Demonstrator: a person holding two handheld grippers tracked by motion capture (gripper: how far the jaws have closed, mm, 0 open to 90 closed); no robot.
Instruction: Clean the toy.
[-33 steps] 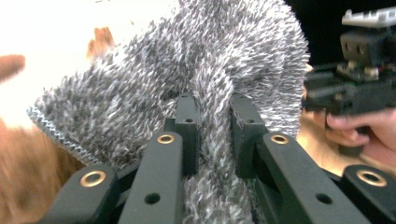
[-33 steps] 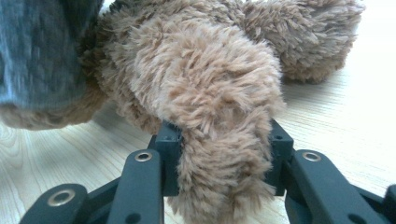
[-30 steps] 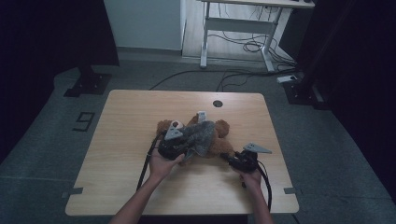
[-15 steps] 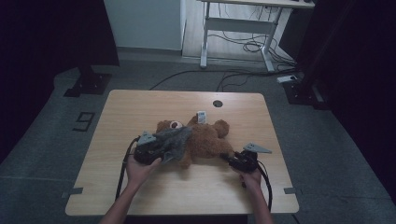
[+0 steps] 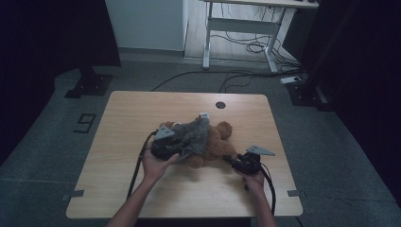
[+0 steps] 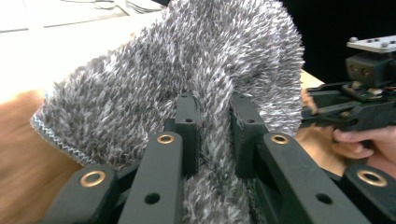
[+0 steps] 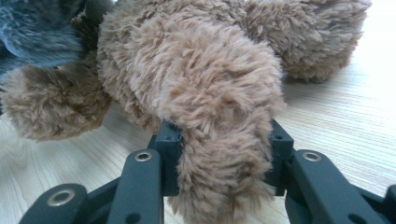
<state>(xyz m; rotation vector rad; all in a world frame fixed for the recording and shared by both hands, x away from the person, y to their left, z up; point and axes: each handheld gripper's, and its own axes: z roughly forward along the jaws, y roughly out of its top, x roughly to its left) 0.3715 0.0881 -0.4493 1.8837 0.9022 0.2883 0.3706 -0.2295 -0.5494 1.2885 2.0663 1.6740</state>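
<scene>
Floppy light bear (image 5: 215, 142), mid-frame: right gripper (image 5: 238, 164) clamps leg, left gripper (image 5: 165, 150) pinches grey fuzzy cloth (image 5: 194, 135). Grab thick bunches, fur slips.

The table (image 5: 123, 189) is being watched from above and behind the person's side, looking forward and down, far enough back that the floor is being taken in too. The left gripper (image 6: 212, 116) is being followed from a camera on its own body, pressed close against the grey fleece (image 6: 187, 60). The right gripper (image 7: 219, 140) is being tracked likewise, low over the tabletop, right up against the brown teddy bear (image 7: 187, 70). Bear, fleece and both grippers are being shared with the high view.
</scene>
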